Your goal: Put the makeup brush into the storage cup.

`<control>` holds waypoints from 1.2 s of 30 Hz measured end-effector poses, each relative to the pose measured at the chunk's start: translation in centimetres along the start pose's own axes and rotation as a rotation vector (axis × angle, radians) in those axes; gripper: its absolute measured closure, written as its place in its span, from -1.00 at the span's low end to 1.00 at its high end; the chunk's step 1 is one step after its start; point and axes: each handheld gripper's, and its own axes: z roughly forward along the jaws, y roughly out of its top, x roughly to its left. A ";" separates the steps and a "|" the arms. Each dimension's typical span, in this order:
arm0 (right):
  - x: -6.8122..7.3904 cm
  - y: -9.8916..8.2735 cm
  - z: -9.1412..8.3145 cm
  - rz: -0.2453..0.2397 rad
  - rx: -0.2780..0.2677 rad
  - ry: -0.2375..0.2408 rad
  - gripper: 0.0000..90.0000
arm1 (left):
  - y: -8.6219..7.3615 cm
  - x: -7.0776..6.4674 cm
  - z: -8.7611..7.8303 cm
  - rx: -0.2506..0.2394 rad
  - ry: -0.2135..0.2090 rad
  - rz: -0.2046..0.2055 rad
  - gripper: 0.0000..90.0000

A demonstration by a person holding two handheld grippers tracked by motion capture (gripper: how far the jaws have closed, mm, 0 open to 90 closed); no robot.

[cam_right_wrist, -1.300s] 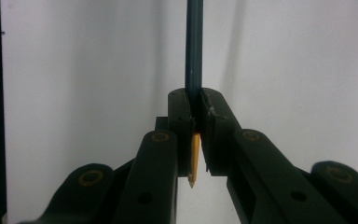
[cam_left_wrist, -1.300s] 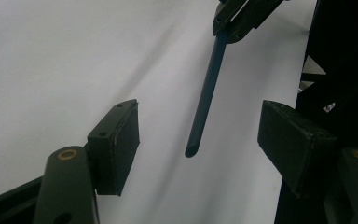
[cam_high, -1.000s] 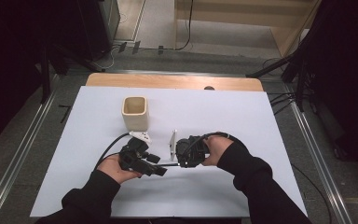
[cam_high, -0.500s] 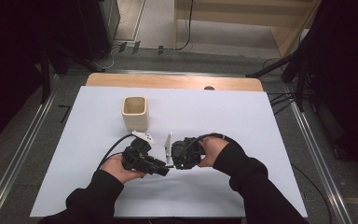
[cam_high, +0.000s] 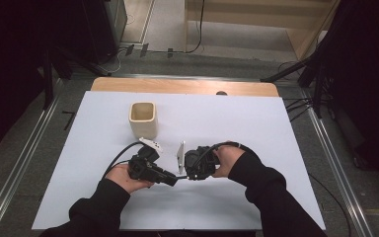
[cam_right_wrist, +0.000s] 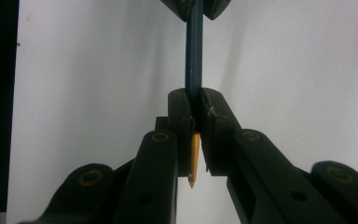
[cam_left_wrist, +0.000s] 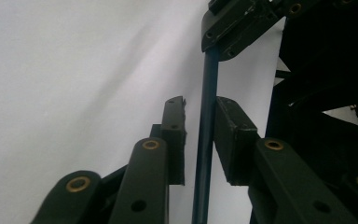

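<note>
A dark blue pencil (cam_right_wrist: pixel 194 56) with a sharpened wooden tip (cam_right_wrist: pixel 193 161) lies level between the two hand-held grippers just above the white table. My right gripper (cam_right_wrist: pixel 195 100) is shut on it near the tip. It also shows in the left gripper view (cam_left_wrist: pixel 242 18) and at centre in the high view (cam_high: pixel 185 174). My left gripper (cam_left_wrist: pixel 200 105) faces it, and its jaws have just been closing with the pencil shaft (cam_left_wrist: pixel 205 140) between them. A narrow gap still shows beside the left pad (cam_left_wrist: pixel 176 135). The high view has the left gripper (cam_high: pixel 172 180) tip to tip with the right.
A beige square cup (cam_high: pixel 143 118) stands upright behind the left hand. The white table cover (cam_high: pixel 266 128) stretches bare to the right and towards the front. A wooden edge (cam_high: pixel 182 86) runs along the back, and metal rails and cables flank the table.
The left gripper's jaws have narrowed around the pencil. Both hands have stayed almost where they were, and the right gripper still holds the pencil.
</note>
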 end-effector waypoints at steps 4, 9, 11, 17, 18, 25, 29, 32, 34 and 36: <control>0.1 -0.1 0.0 -0.005 0.005 -0.002 0.87 | 0.0 0.0 0.1 0.005 -0.012 0.002 0.77; 0.0 -0.1 0.1 -0.026 0.002 -0.003 0.87 | 0.0 0.1 0.1 0.008 -0.031 0.001 0.82; 0.1 -0.1 0.1 -0.031 0.004 -0.005 0.87 | 0.0 0.1 0.1 0.007 -0.042 0.003 0.85; 0.1 -0.2 0.1 -0.036 -0.012 -0.009 0.86 | -0.1 0.2 0.1 0.003 -0.064 -0.009 0.88; 0.1 -0.2 0.1 -0.037 -0.011 -0.004 0.86 | -0.1 0.2 0.1 0.003 -0.069 -0.010 0.89; 0.1 -0.3 0.0 -0.041 -0.021 0.005 0.82 | -0.1 0.3 0.0 0.007 -0.081 -0.009 0.89; 0.0 -0.4 -0.2 0.013 -0.059 0.024 0.40 | -0.2 0.3 -0.1 0.008 -0.080 -0.017 0.89; -0.4 -0.9 -0.4 0.069 -0.102 0.041 0.07 | -0.2 0.3 -0.2 0.007 -0.085 -0.026 0.89; -0.5 -1.3 -0.3 0.083 -0.121 0.034 -0.04 | -0.2 0.3 -0.2 0.005 -0.088 -0.031 0.89; -0.4 -1.8 -0.3 0.108 -0.135 0.029 -0.15 | -0.2 0.3 -0.2 0.006 -0.089 -0.030 0.89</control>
